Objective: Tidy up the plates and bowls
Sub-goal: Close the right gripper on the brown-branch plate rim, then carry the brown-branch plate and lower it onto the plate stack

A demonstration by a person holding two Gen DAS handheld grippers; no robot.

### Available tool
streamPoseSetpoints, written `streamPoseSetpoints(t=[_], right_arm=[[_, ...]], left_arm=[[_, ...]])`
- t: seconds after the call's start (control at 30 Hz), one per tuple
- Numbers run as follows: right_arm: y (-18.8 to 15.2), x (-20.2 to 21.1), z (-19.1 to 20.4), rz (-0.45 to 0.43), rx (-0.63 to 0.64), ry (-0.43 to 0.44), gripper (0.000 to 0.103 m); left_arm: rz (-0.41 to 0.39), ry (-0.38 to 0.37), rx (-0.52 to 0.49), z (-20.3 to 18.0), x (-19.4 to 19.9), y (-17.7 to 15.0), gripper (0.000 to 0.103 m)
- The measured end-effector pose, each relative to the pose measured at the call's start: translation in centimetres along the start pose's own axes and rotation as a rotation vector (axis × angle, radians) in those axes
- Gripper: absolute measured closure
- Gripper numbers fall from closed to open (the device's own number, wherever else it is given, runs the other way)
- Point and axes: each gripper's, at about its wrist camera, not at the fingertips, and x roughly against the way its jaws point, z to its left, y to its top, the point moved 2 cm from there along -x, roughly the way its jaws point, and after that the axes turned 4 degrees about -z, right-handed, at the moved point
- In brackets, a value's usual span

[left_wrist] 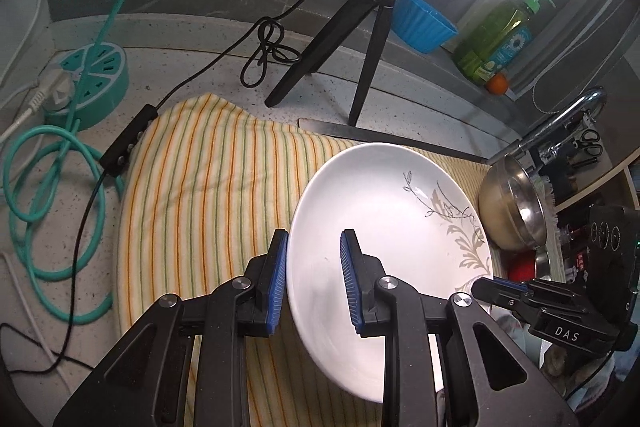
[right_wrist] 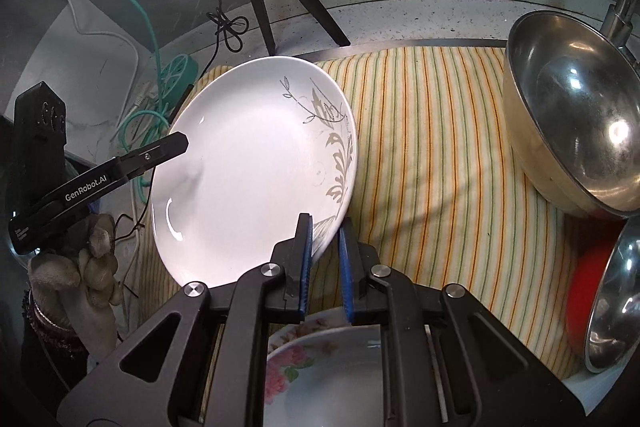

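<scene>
Both grippers, left marked "GenRobot.AI" and right marked "DAS", pinch the white plate over a striped towel on the speckled counter.

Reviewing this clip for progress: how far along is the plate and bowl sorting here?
Done: nothing clearly stacked yet. In hand: both grippers, left and right, clamp opposite rim edges of the white leaf-patterned plate, tilted above the striped cloth. Left: the steel bowls, the flowered plate below, and a red dish.
</scene>
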Motion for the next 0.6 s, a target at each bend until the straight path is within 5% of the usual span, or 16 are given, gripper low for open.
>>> streamPoseSetpoints(t=[0.6], right_arm=[[-6.6,8.2,-2.7,-0.057,-0.048,-0.022,0.089]], left_arm=[[0.01,-0.118,-0.086,-7.0,2.8,-4.5,0.079]])
